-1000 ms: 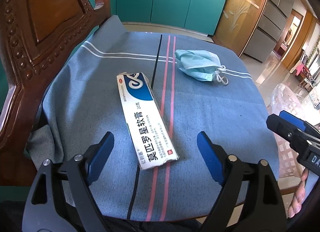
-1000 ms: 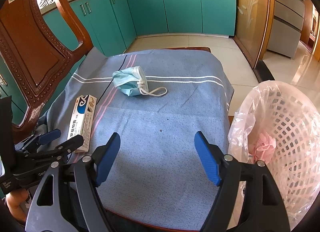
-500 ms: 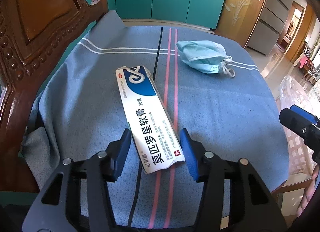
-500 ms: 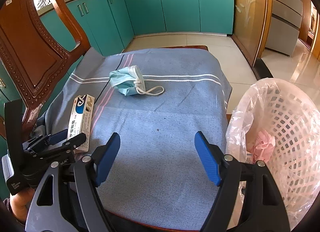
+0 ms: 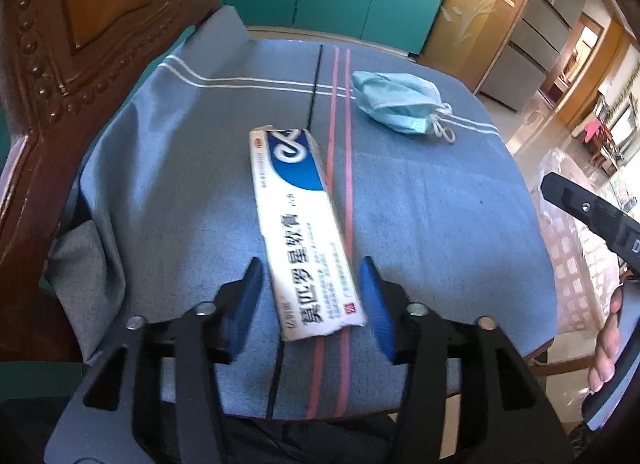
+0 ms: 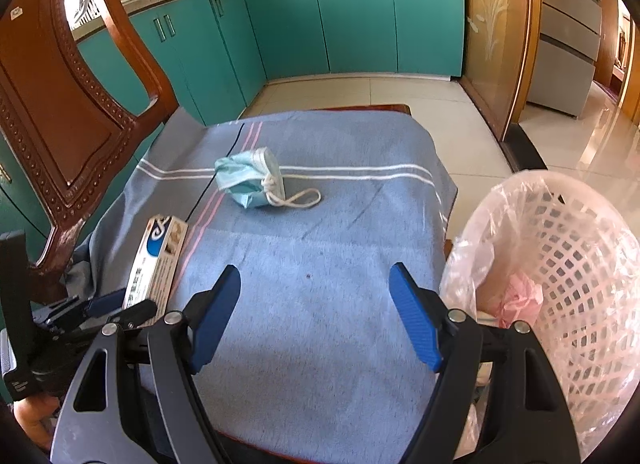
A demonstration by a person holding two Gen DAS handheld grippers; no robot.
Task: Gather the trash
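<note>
My left gripper [image 5: 311, 298] jaws just eased apart around the ointment box [image 5: 301, 224], my right gripper [image 6: 316, 314] released over bare cloth [image 6: 320, 304], pink basket [image 6: 568, 264] clear only from right wrist, face mask [image 5: 396, 106] beyond

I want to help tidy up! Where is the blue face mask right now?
The face mask lies crumpled on the blue cloth, far end of the seat, beside the pink stripes and beyond the white box; the pink basket stands off right.

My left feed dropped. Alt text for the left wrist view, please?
The left gripper straddles the near end of a white-and-blue ointment box on a blue cloth, small gaps showing at both pads. A crumpled face mask lies beyond.
</note>
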